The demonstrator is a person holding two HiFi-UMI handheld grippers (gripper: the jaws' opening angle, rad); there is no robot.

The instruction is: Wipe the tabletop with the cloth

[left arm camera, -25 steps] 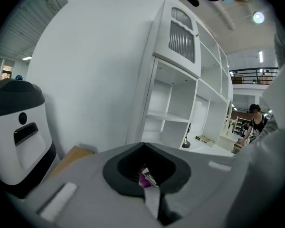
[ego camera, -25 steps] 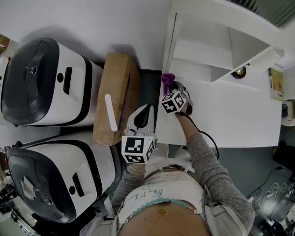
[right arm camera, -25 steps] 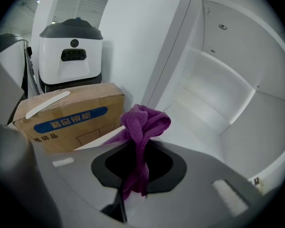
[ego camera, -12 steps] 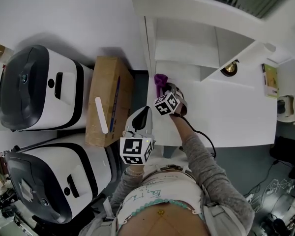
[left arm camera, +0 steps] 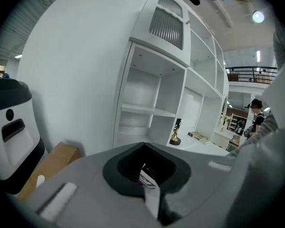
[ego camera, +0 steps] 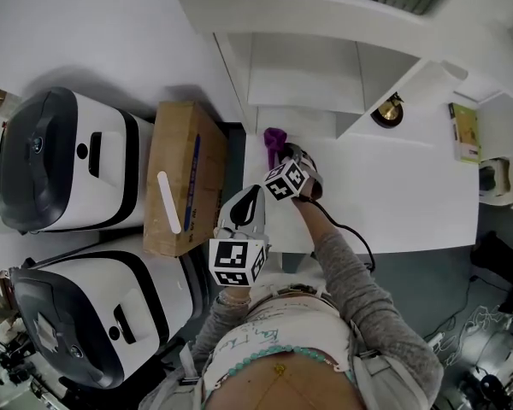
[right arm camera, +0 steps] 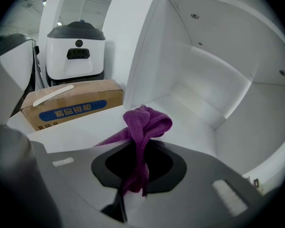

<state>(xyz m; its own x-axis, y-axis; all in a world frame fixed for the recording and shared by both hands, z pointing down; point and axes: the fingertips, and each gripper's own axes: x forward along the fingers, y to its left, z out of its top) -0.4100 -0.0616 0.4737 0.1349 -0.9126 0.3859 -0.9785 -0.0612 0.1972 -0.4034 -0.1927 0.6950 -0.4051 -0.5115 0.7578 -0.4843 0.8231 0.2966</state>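
1. Two grippers were seen near the cardboard box [ego camera: 184, 173]. The right gripper [ego camera: 280, 152] was held over the white tabletop [ego camera: 393, 195], just right of the box. The left gripper [ego camera: 249, 197] was held off the box's near right corner.
2. The right gripper's jaws were pinched on the purple cloth [right arm camera: 145, 122], which was bunched ahead of them at the tabletop edge nearest the box. Whether the cloth touched the tabletop could not be told.
3. The left gripper's jaws were pressed together, with nothing gripped.
4. Two white machines [ego camera: 68, 161] with dark tops were seen left of the box.
5. A white shelf unit [ego camera: 308, 67] was seen beyond the box, and a small golden trophy [ego camera: 386, 109] well to the box's right.
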